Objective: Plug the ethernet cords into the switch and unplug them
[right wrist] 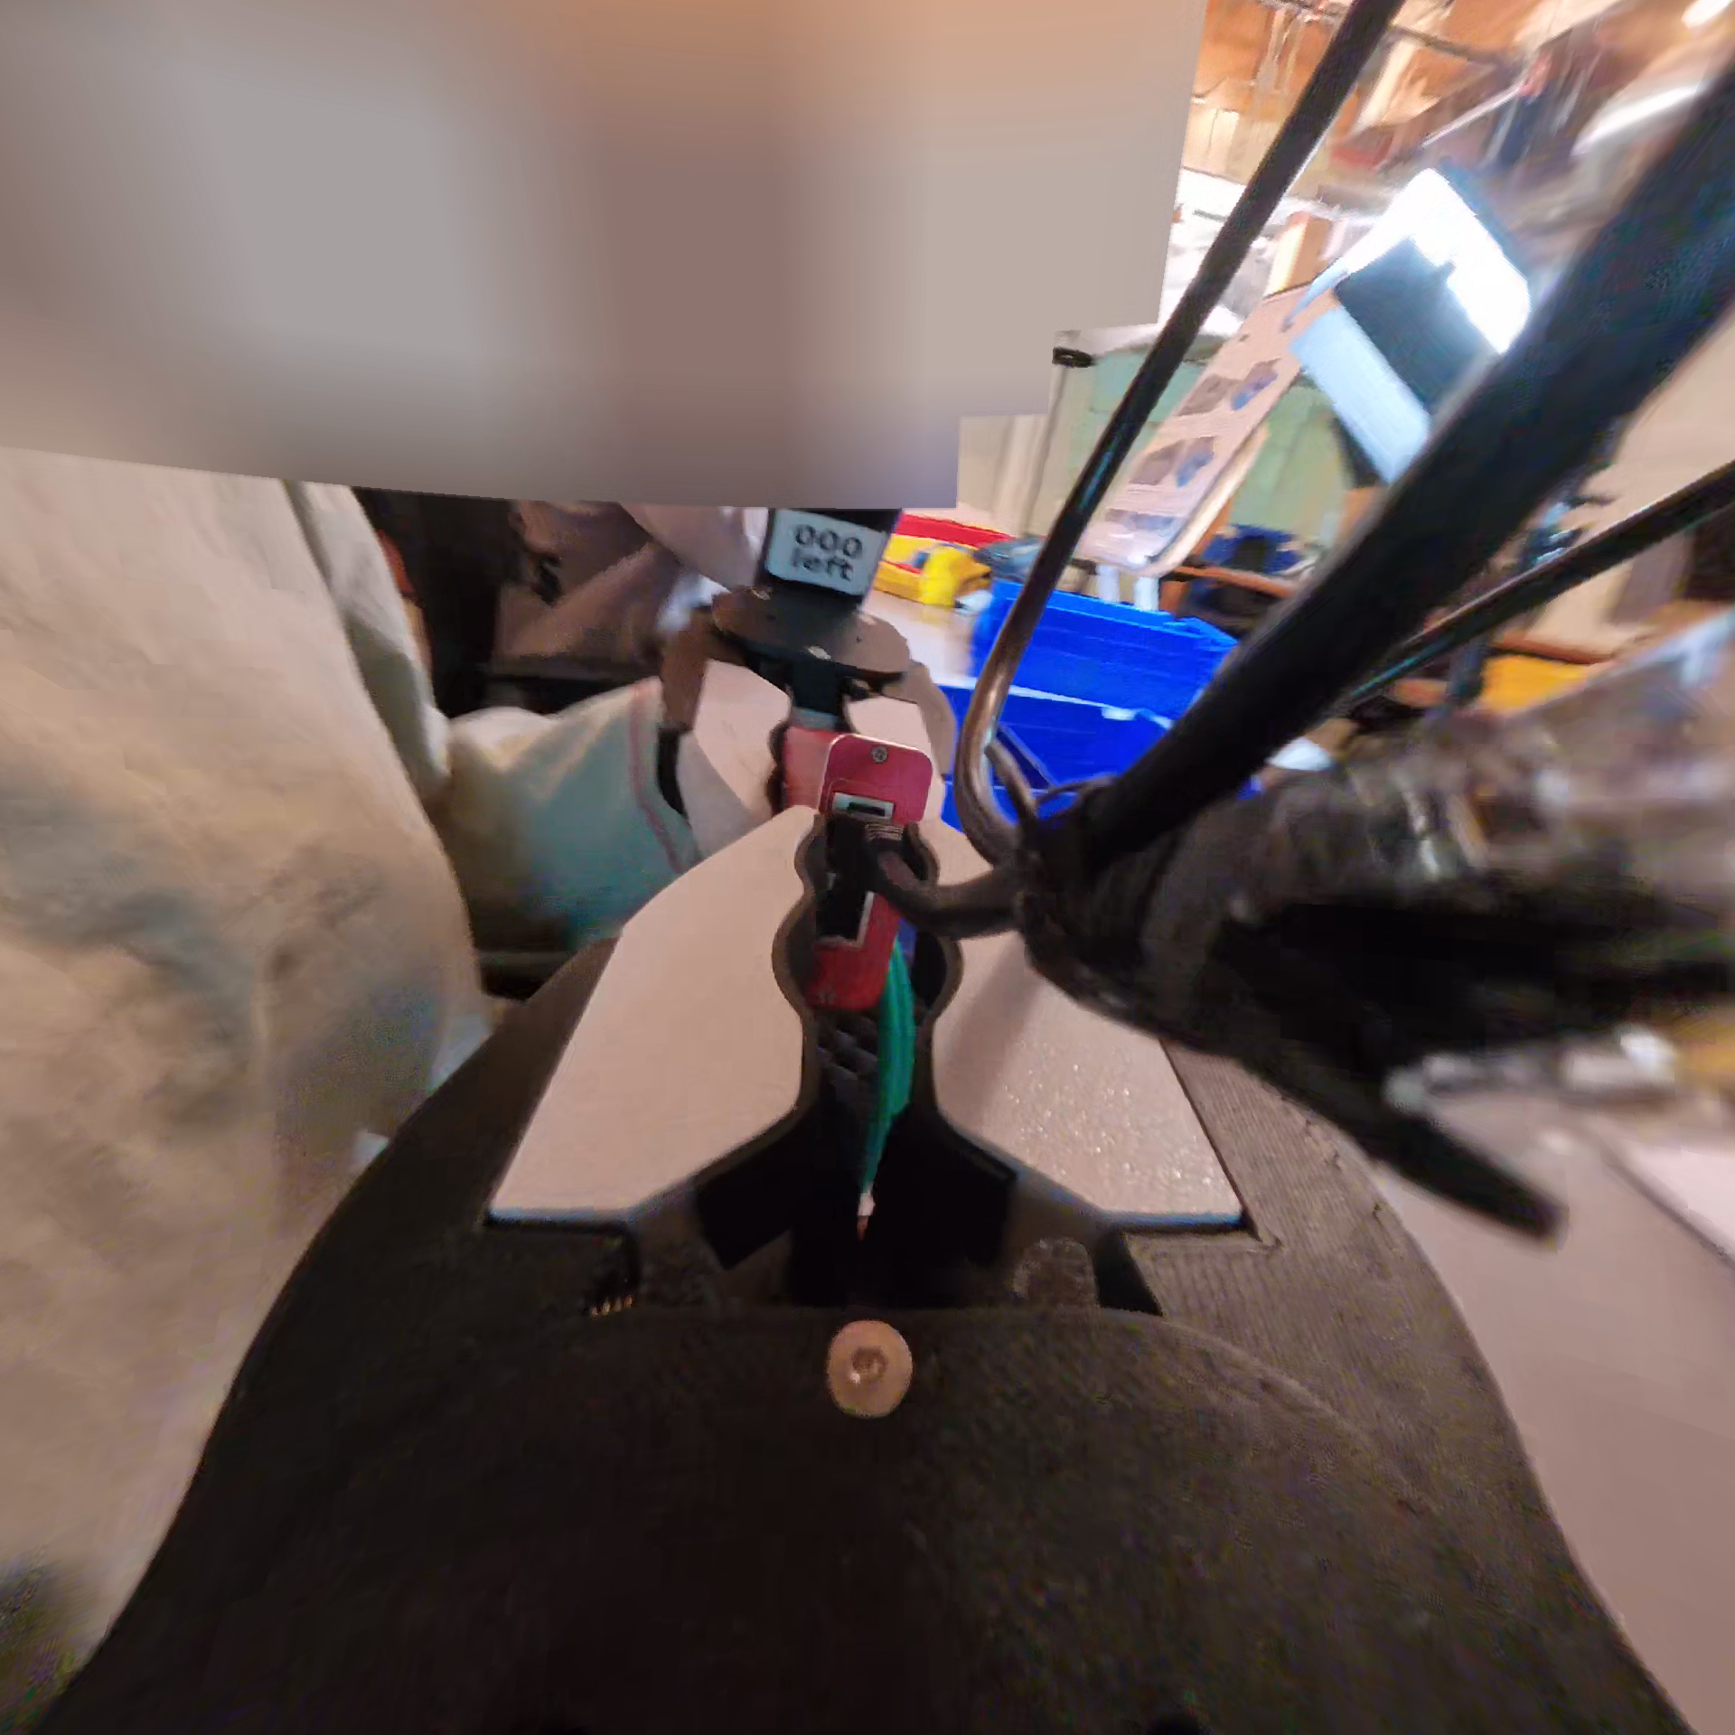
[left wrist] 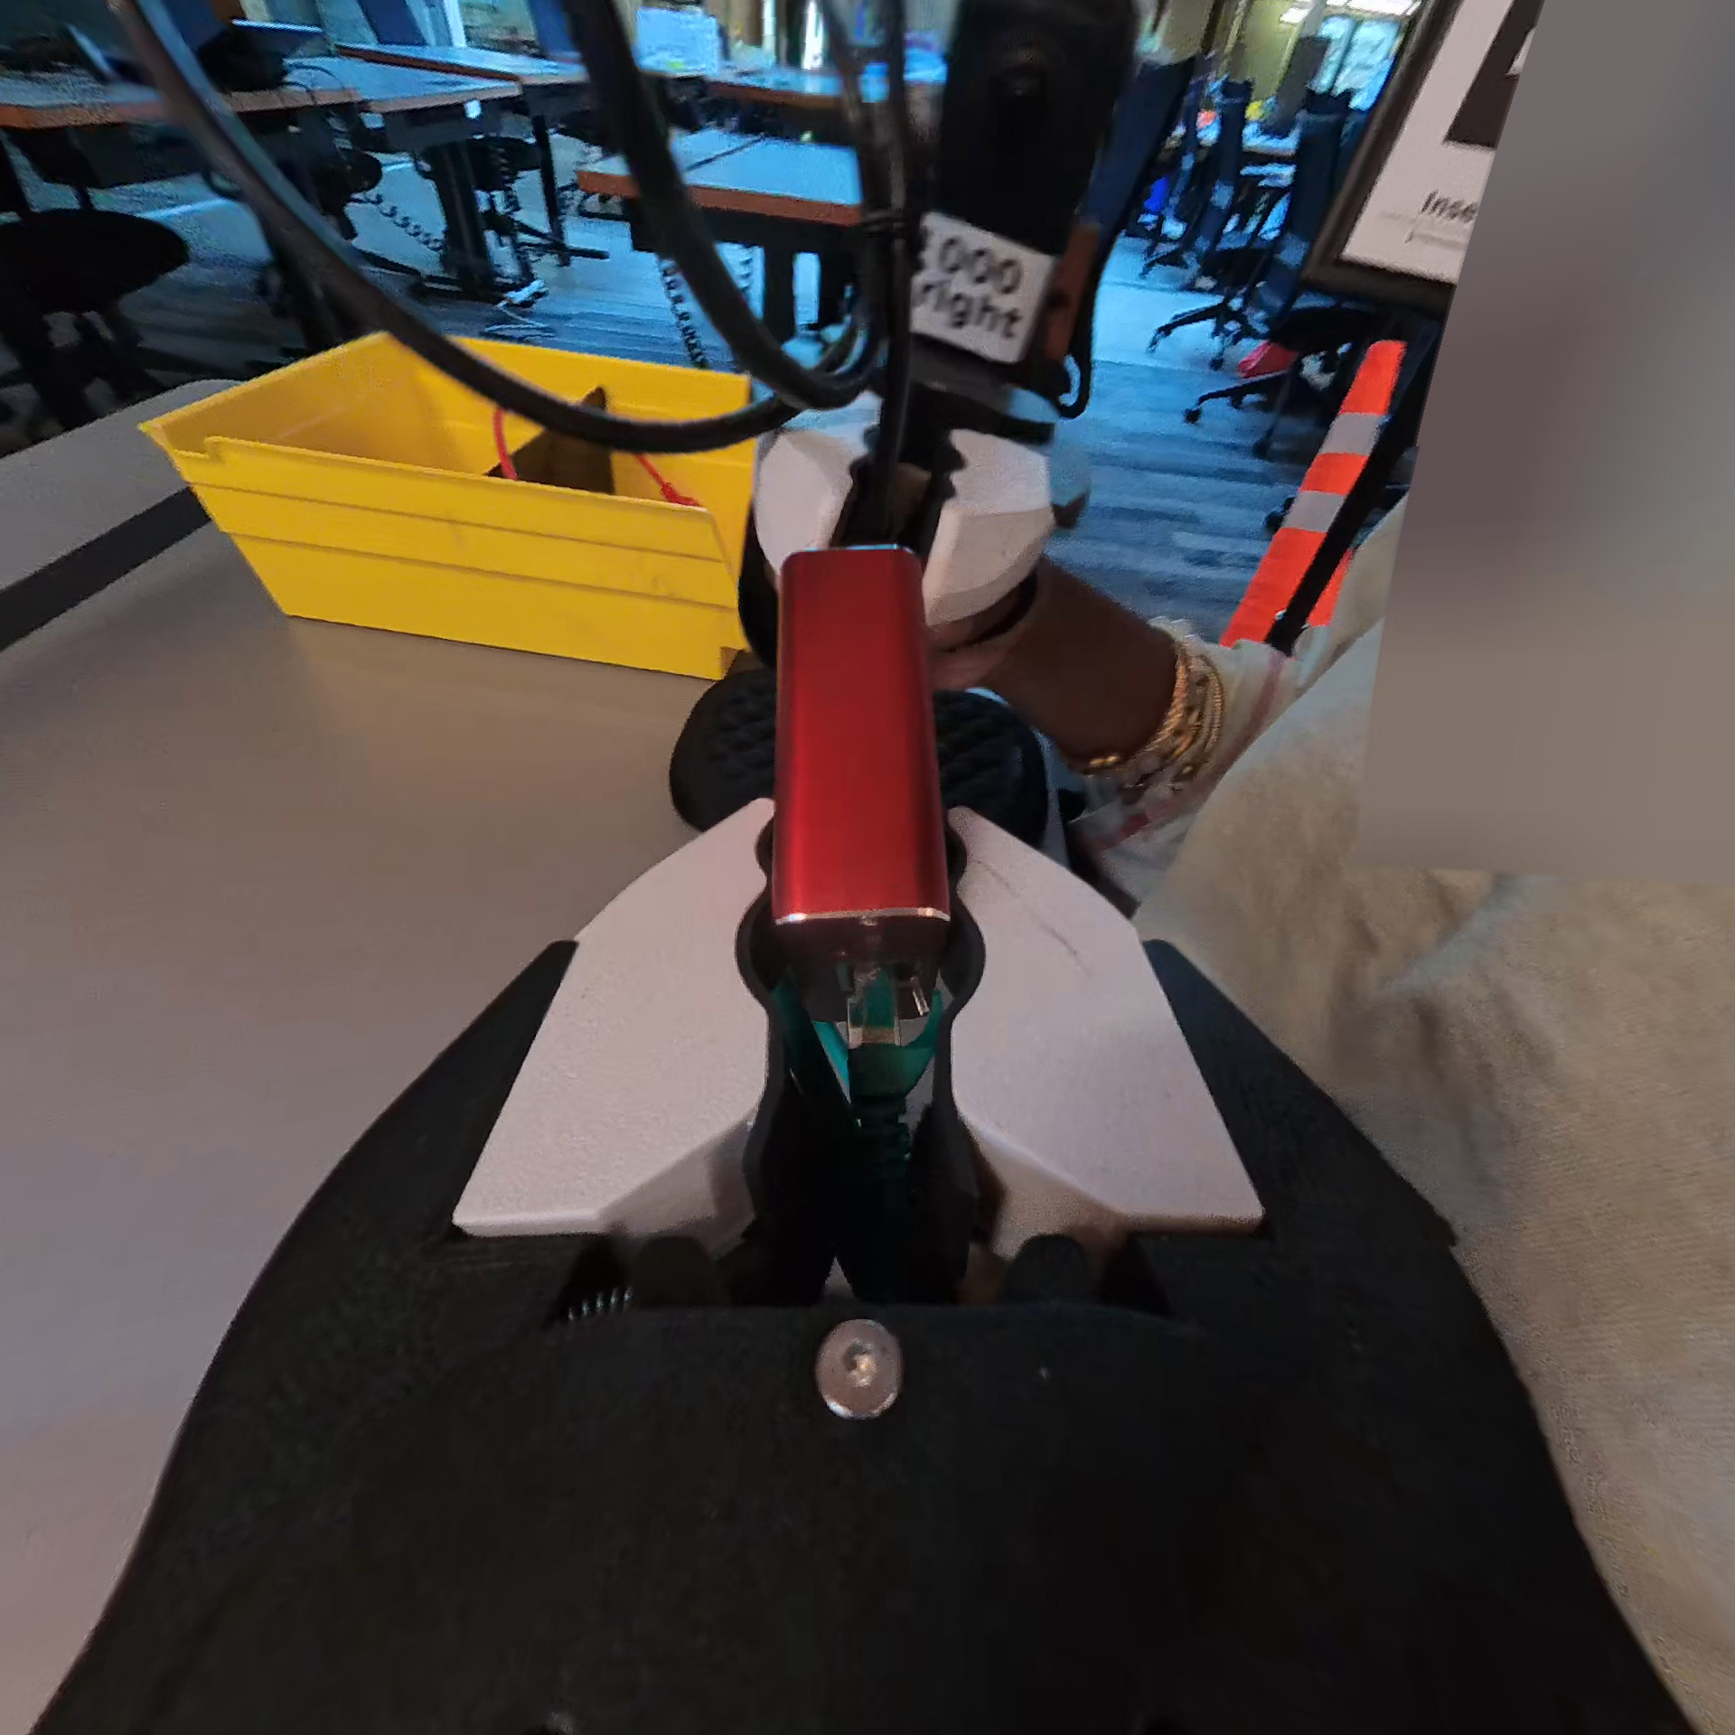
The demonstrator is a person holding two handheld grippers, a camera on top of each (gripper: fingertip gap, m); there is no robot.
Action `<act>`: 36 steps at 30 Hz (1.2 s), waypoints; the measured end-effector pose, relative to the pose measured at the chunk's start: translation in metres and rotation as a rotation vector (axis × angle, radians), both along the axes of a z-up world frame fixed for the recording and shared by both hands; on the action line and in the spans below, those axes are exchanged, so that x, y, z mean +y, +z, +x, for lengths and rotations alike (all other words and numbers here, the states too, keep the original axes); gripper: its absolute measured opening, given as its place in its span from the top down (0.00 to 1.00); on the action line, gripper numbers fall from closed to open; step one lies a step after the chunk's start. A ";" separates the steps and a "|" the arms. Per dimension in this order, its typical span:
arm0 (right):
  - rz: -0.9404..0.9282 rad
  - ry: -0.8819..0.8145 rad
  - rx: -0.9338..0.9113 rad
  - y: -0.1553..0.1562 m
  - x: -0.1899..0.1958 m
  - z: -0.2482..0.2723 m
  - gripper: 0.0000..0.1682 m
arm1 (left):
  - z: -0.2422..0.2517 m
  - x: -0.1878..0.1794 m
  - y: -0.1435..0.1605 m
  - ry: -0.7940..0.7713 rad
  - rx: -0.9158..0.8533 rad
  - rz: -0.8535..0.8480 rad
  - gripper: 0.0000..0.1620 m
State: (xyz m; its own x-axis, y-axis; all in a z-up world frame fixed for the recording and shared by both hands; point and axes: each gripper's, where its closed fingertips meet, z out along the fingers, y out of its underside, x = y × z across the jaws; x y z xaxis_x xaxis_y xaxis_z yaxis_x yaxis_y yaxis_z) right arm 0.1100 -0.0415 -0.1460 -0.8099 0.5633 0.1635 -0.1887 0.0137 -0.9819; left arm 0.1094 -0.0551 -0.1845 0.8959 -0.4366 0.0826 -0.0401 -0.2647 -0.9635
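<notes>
A red metal switch [left wrist: 854, 732] is held in the air between both grippers. My left gripper [left wrist: 859, 826] is shut on its near end. A green ethernet cord [left wrist: 878, 1042] is plugged into that end and runs back between the fingers. My right gripper [left wrist: 901, 498] clamps the far end. In the right wrist view my right gripper [right wrist: 864, 826] is shut around the switch's port face [right wrist: 850, 958]. A black cord [right wrist: 901, 882] is plugged into it and curves off right. The green cord [right wrist: 892, 1042] hangs below. The left gripper [right wrist: 807, 732] shows beyond.
A yellow bin [left wrist: 451, 526] stands on the grey table [left wrist: 282, 845] to the left. Thick black cables [left wrist: 422, 329] loop overhead, and a black cable bundle [right wrist: 1267, 901] lies over my right finger. Blue bins [right wrist: 1080, 657] and the person's cream sleeve [left wrist: 1408, 1080] are close by. About 4 cm separates my left fingertips from my right.
</notes>
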 end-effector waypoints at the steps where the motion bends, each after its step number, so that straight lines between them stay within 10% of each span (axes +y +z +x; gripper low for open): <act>1: 0.054 -0.059 0.053 -0.001 0.001 -0.002 0.90 | -0.002 0.001 -0.001 0.020 0.022 -0.003 0.83; 14: -0.028 -0.147 0.263 0.022 0.010 0.012 0.92 | 0.005 -0.002 0.004 -0.035 0.023 0.045 0.83; 18: -0.349 -0.351 0.411 0.069 0.131 0.054 0.93 | -0.021 -0.036 0.022 -0.019 -0.246 0.153 0.83; 30: 0.256 -1.506 -0.486 -0.036 0.330 0.095 0.92 | -0.034 -0.017 0.016 0.135 -0.176 0.164 0.82; 36: 0.335 -1.599 -0.868 -0.104 0.362 0.099 0.91 | -0.030 -0.018 0.015 0.133 -0.143 0.147 0.82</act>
